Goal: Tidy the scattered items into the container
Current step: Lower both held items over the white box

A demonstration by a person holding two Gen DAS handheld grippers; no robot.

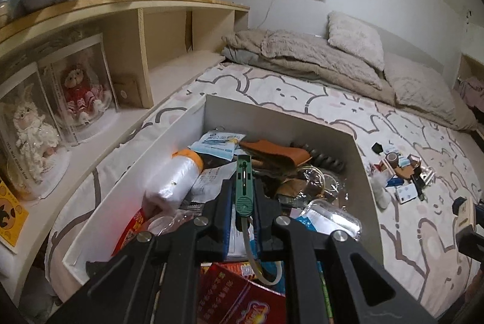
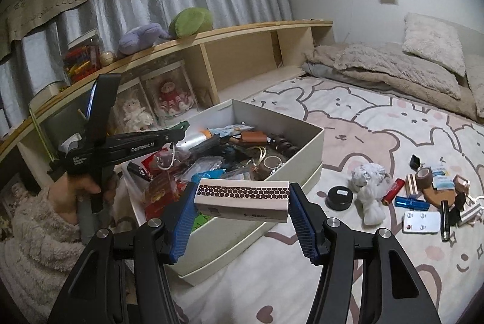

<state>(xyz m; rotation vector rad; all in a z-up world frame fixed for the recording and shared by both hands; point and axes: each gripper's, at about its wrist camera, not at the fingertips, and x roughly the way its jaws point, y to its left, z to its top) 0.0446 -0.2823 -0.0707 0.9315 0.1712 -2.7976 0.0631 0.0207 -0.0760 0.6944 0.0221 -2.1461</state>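
Both hands are mid-delivery. The left hand-held gripper (image 1: 243, 200) is clamped on a green utility knife (image 1: 243, 184) with a looped cord, held over the middle of the white box (image 1: 363, 169) at the centre of the left wrist frame. The right hand-held gripper (image 2: 242, 203) pinches a matchbox (image 2: 242, 198) end to end between its blue pads, at the centre of the right wrist frame, just over the box's near corner.

The step in hand looks like dropping these two items in. The next move calls for the left fingers to part so the knife falls among the clutter, and for the right to carry the matchbox a little further over the rim before letting go – released where it is, it could catch the edge and tip onto the bed (image 2: 348, 118).

Still scattered on the bed at the right of the right wrist frame, one of each that I can make out:
- black round tin (image 2: 339, 196)
- crumpled white tissue wad (image 2: 369, 187)
- red lighter (image 2: 393, 190)
- blue tube (image 2: 411, 203)
- roll of brown tape (image 2: 424, 177)
- white remote (image 2: 421, 221)

Smaller pieces beyond these are too jumbled to count.
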